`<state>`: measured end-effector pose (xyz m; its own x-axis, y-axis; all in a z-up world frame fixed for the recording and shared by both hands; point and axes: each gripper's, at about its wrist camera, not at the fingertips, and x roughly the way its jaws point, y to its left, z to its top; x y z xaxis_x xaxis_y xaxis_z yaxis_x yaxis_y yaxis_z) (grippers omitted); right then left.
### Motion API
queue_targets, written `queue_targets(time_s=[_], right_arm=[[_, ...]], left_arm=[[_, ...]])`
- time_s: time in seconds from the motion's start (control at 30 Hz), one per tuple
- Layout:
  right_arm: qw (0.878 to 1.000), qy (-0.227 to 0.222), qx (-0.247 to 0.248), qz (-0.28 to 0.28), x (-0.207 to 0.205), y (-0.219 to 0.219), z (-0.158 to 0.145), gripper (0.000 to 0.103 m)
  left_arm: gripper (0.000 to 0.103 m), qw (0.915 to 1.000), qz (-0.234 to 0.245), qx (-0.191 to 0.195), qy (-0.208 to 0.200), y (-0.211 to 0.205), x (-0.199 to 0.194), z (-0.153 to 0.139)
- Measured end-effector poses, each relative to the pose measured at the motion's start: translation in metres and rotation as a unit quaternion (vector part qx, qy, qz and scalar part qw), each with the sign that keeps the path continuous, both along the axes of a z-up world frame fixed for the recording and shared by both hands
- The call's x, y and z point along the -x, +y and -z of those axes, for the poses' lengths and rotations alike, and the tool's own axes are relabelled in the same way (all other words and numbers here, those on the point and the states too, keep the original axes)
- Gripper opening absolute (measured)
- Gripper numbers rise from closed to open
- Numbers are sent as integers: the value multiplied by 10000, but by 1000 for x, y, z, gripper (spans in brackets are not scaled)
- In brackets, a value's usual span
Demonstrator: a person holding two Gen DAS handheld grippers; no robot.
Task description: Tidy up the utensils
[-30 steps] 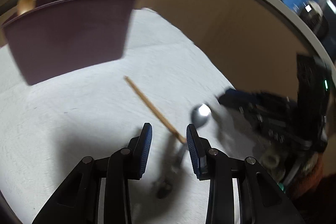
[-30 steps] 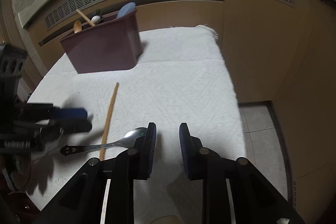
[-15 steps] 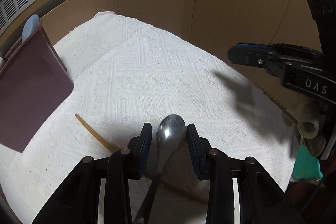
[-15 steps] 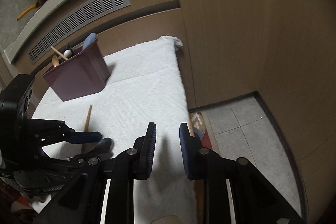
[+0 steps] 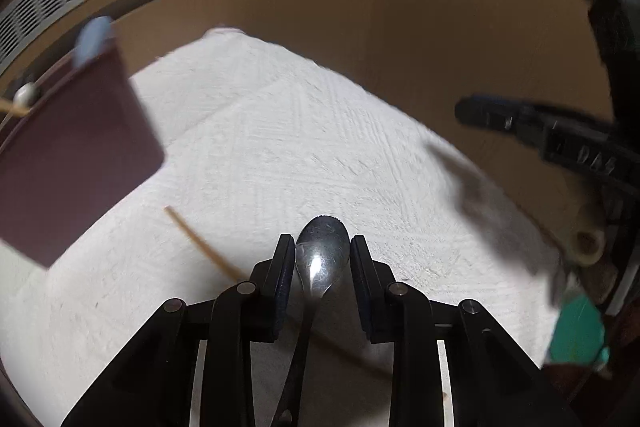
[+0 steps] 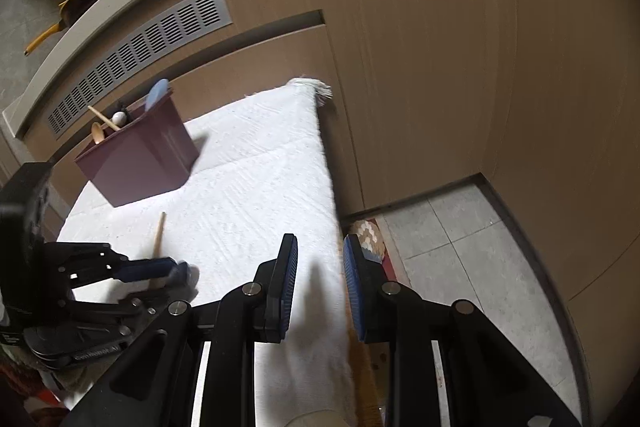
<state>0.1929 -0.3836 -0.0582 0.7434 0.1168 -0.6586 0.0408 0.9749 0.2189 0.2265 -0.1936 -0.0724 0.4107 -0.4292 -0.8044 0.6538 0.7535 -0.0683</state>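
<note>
**Left claw closing on the spoon**

We have the left claw (image 5: 322, 259) set over a metal spoon (image 5: 321, 259) that lies on the white cloth (image 5: 304, 147) covering the desk. Its jaws have just been closing, and the spoon's bowl now sits between the two blue pads, which look to be touching or all but touching its edges; we cannot tell for sure that the grip is firm. The spoon's long axis runs straight along the claw's own line: bowl forward at the fingertips, handle running back beneath the claw toward the camera.

We judge this to be the pick-up step. The next move calls for a sure squeeze on the bowl or neck, then a lift and a carry to the maroon utensil bin (image 5: 68, 163), which stands well ahead and to the left of the left claw and already holds a wooden spoon (image 6: 97, 133), a blue-headed utensil (image 6: 157, 94) and other pieces. A grip this far forward on a rounded bowl could let the handle swing.

A single wooden chopstick (image 5: 202, 245) lies just left of the left claw, slanting away forward-left, its near end passing under the fingers.

The right claw (image 6: 320, 281) hangs over the cloth's right edge, jaws apart, nothing between them.
</note>
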Motion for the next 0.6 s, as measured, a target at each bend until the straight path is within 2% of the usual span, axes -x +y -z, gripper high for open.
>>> queue_targets(time_s=[0.1,0.17,0.23,0.33,0.47,0.6], right_arm=[[9995,36,24,-299,-2,17,-2,23],[9968,130,-8,-794,-8,42,-1,23],[9916,271,-76,-1263,-17,68,3,23],[9813,472,-11,-1866,-32,114,12,23],[9750,694,505,-2051,-54,159,23,20],[9721,966,957,-1913,-69,178,32,15]], left_arm=[[29,9969,-526,581,-32,49,8,-24],[29,9914,-1027,811,-65,87,13,-36],[29,9836,-1521,944,-210,122,19,-45],[29,9734,-1996,1051,-394,154,28,-51],[29,9625,-2352,1304,-362,182,32,-51],[29,9592,-2460,1354,-332,193,32,-45]])
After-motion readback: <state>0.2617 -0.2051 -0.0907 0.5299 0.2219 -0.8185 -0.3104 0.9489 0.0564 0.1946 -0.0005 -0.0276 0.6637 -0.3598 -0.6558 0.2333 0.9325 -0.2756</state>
